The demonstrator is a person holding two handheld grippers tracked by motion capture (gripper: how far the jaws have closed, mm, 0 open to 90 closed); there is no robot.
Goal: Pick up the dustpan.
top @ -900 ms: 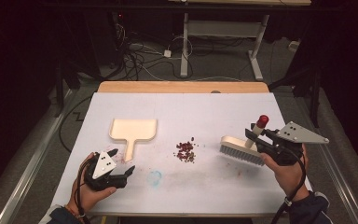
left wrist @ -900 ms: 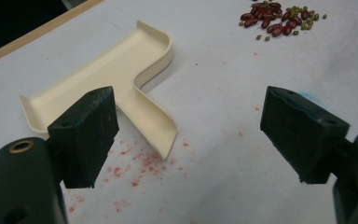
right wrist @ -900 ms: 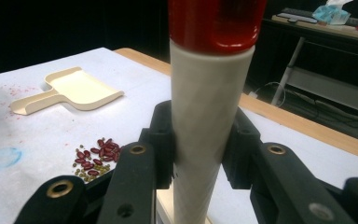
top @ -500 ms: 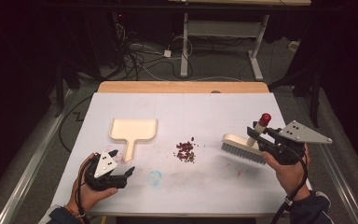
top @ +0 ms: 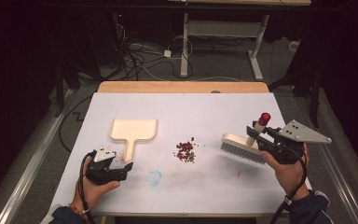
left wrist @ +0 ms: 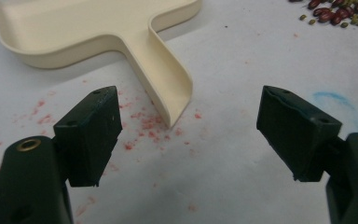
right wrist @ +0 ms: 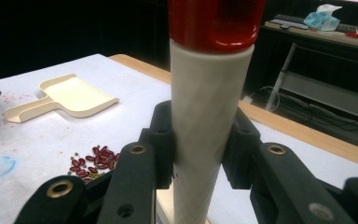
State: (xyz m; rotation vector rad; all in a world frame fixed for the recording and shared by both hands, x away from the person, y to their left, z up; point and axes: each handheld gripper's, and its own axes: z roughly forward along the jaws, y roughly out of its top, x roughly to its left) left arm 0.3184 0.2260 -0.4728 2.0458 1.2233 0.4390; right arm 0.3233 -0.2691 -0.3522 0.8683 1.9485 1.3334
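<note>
A dim room: grey floor (top: 214,60) strewn with cables (top: 135,58), 1 white-legged desk (top: 223,32) behind the table (top: 182,87).

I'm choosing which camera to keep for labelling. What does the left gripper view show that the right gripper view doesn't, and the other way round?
Left gripper view alone: the open left tongs straddling bare table just short of the dustpan handle's tip, red specks scattered beside it.

Right gripper view alone: the right tongs shut on the brush handle with its red cap, plus a wooden table edge and a dark background.

Both: the cream dustpan, the pile of beans, the blue smudge and the white table.
</note>
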